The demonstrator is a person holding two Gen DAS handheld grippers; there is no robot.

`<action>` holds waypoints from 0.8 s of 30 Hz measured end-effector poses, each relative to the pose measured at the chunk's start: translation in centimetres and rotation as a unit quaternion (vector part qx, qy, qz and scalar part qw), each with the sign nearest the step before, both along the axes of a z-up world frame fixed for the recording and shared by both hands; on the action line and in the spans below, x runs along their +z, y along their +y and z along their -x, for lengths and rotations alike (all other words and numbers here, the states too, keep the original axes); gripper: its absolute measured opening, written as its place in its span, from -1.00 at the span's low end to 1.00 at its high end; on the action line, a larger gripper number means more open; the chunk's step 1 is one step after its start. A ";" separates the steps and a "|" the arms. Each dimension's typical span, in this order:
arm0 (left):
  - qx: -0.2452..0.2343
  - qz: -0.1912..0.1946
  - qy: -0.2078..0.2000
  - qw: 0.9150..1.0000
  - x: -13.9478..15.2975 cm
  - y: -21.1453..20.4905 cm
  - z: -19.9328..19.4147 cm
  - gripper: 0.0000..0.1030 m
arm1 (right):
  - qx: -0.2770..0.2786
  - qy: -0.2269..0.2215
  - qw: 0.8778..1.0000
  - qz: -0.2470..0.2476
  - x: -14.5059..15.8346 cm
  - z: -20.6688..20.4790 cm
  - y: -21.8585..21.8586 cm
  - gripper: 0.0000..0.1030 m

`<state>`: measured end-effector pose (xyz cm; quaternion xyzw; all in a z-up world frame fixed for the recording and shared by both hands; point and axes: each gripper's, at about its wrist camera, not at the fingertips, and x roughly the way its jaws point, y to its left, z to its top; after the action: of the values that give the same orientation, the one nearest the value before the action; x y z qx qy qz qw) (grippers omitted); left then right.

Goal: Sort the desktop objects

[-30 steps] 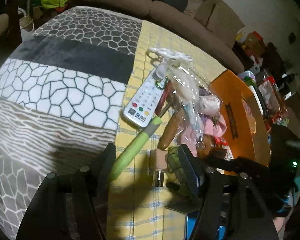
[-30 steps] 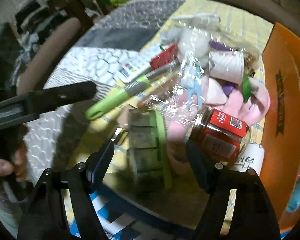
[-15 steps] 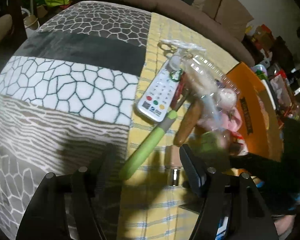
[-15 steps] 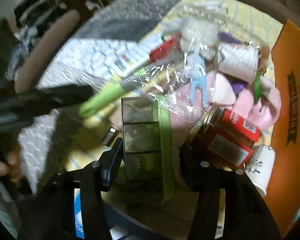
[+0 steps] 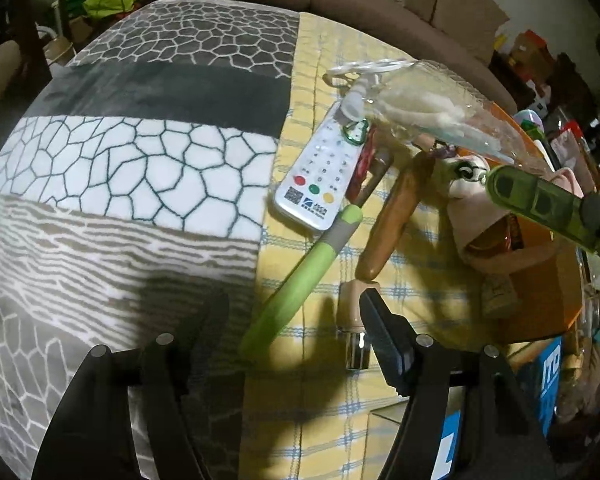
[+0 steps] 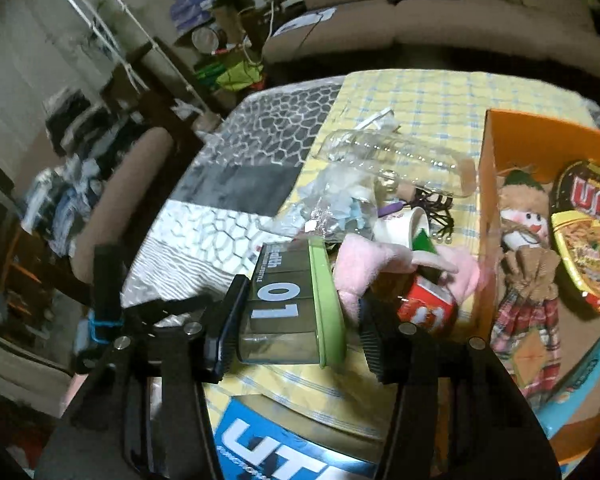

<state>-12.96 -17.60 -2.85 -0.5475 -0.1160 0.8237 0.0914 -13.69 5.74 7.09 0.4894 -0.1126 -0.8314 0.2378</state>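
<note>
The right gripper point(image 6: 296, 320) jaws grip the pill box point(image 6: 290, 308), lifted above the worktop point(image 6: 440, 96). Next it likely goes in the orange box point(image 6: 496, 152). The left gripper point(image 5: 296, 328) jaws are open, empty.

Both cameras look steeply down past their own fingers, close over the table. Each shows the yellow cloth point(image 5: 380, 56) point(image 6: 420, 92) and orange box point(image 5: 540, 280) point(image 6: 540, 132).

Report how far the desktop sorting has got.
Done: a doll and noodle bowl lie in the orange box. In hand: the right gripper holds a green pill organizer. Left: remote, green-handled tool, pink plush.
</note>
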 end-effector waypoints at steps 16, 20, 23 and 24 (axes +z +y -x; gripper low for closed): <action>-0.089 -0.051 0.092 0.990 4.4 3.9 -1.7 0.56 | 0.028 0.091 0.995 0.029 10.0 -2.6 -2.1 -0.06; -0.112 -0.043 0.144 0.982 6.4 5.2 -2.8 0.59 | 0.040 0.096 0.993 0.061 11.9 -3.5 -2.3 -0.06; -0.106 -0.043 0.156 0.981 7.1 5.2 -2.9 0.62 | 0.046 0.108 0.992 0.055 13.2 -4.3 -3.0 -0.06; -0.103 -0.049 0.153 0.982 7.0 5.0 -2.8 0.62 | 0.049 0.110 0.992 0.046 13.5 -4.4 -3.3 -0.06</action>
<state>-10.16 -12.57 4.18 -0.4192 -0.0833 0.8771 0.2192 -9.27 2.39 20.55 0.3882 -0.1003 -0.8616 0.3113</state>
